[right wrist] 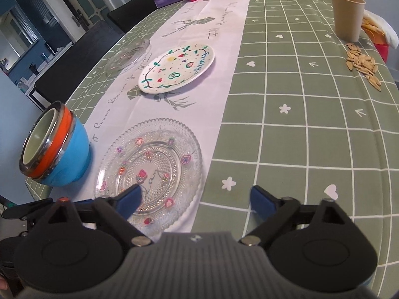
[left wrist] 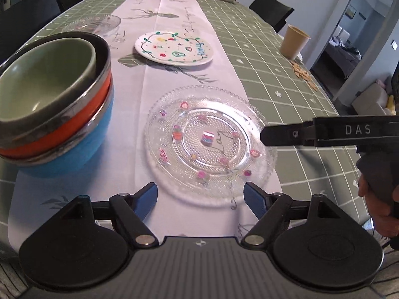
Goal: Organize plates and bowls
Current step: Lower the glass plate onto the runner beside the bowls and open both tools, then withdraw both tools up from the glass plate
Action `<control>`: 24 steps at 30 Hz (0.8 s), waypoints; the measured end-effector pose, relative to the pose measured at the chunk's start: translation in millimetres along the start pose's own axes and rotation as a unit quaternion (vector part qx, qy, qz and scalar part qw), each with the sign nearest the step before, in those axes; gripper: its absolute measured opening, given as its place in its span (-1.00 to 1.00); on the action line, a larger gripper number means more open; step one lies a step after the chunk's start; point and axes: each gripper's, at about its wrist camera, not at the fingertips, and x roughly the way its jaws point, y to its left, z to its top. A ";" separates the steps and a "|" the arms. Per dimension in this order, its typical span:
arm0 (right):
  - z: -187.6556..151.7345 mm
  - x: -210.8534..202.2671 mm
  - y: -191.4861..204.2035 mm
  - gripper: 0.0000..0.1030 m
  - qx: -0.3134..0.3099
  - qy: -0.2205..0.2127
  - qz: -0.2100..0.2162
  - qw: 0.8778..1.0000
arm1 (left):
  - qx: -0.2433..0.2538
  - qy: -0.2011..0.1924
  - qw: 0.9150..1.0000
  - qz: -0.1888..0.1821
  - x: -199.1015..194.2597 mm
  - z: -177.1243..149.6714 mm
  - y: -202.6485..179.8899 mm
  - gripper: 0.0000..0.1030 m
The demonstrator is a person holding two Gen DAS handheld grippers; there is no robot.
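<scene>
Your left claw stands wide with nothing gripped, its blue pads hovering at the near rim of the clear glass plate. Your right claw is equally wide and empty, its left pad over that plate's near right rim. The plate lies flat on the white runner toward the near edge of the tabletop. Just beside it sits the bowl stack: green in orange in blue. Farther along the runner lie the painted white plate and a second glass dish.
</scene>
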 end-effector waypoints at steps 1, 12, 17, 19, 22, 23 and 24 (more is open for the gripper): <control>-0.6 -1.4 0.9 0.88 -0.004 -0.001 0.000 1.000 | 0.002 0.006 1.000 0.002 -0.9 -0.2 -1.9 0.79; -3.7 -8.5 14.9 0.91 -0.049 -0.002 -0.041 0.998 | 0.022 0.036 0.999 0.015 -10.1 -3.8 -16.1 0.74; -1.4 -11.4 17.4 0.91 -0.054 -0.007 -0.048 0.997 | 0.035 0.016 0.999 0.006 -28.5 -4.1 -26.8 0.74; 0.4 -11.9 20.2 0.91 -0.060 -0.010 -0.053 0.997 | 0.038 0.003 0.999 -0.001 -38.6 -1.4 -30.6 0.74; 6.1 -9.9 20.4 0.91 -0.048 -0.002 -0.047 0.998 | 0.044 -0.021 0.999 0.000 -53.5 6.5 -35.8 0.74; 8.2 -8.5 19.3 0.91 -0.039 0.003 -0.045 0.998 | 0.046 -0.029 0.999 0.001 -58.2 9.0 -36.6 0.74; 10.1 -7.5 18.2 0.91 -0.031 0.006 -0.043 0.999 | 0.047 -0.036 0.998 0.002 -62.2 11.4 -36.7 0.74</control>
